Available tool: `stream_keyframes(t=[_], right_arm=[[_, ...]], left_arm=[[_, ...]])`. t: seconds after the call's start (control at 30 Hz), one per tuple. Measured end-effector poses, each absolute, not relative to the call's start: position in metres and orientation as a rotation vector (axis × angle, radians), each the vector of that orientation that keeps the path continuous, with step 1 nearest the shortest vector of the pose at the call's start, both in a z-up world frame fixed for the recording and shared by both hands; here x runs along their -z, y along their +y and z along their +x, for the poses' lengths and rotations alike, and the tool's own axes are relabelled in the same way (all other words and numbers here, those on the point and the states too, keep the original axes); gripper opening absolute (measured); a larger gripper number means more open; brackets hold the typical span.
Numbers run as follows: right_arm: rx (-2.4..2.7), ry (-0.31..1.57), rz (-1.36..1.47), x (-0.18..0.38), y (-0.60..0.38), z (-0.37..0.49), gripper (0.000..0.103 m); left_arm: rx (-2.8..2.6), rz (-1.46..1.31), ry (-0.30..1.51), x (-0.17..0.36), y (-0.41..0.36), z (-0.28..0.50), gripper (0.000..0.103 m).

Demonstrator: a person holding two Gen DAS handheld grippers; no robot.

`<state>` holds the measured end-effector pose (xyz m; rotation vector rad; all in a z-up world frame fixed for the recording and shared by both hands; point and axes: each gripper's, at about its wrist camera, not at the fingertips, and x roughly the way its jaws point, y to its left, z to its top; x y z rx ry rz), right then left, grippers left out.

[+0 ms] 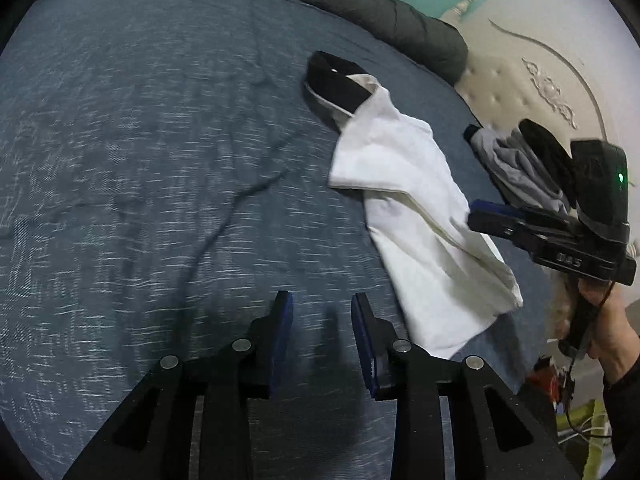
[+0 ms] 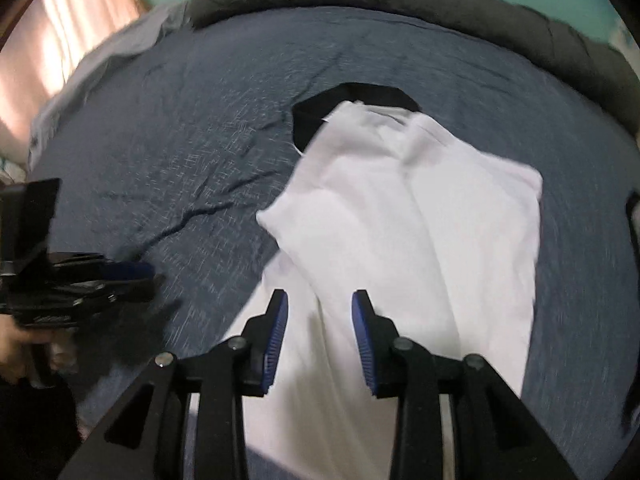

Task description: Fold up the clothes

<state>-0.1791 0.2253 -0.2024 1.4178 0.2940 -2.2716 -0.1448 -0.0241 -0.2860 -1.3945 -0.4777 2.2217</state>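
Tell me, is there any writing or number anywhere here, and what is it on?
"045", roughly; pale digits on the black body of the right claw in the left wrist view, too blurred to be sure.
No readable text on the white garment, the blue bedcover or the left claw.

1. Both views are dim and soft, with a cool cast.
2. Warm daylight glows through the pale pink curtain at upper left of the right wrist view.
3. Motion blur smears the blue-grey flecked bedspread and the white folded garment.
4. Fisheye distortion bends the edges; black vignetting fills the corners.
5. Faint shadows lie under the grippers.
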Motion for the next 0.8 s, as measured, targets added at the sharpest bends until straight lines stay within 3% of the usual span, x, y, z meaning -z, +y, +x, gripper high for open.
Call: stream_keyframes(t=[0.27, 0.43, 0.5, 0.57, 0.8], right_arm=[[2.248, 0.434, 1.427, 0.222, 0.183, -0.202, 0.033], [2.212, 0.617, 1.418, 0.236, 0.161, -0.206, 0.033], [2.197, 0.682, 1.438, 0.243, 0.156, -0.209, 0.025], [2.217, 0.637, 1.427, 0.237, 0.162, -0.211, 0.015], [2.29, 0.292, 1.372, 0.199, 0.208, -0.227, 0.006]], left_arm=[[-2.255, -1.351, -0.526, 0.287, -0.049, -0.146, 0.033], [-2.256, -1.344, -0.528, 0.286, -0.053, -0.146, 0.033], [-2.255, -1.344, -0.526, 0.286, -0.052, -0.146, 0.033], [-2.251, -1.344, -0.525, 0.286, -0.052, -0.145, 0.033], [-2.255, -1.343, -0.522, 0.286, -0.052, -0.145, 0.033]])
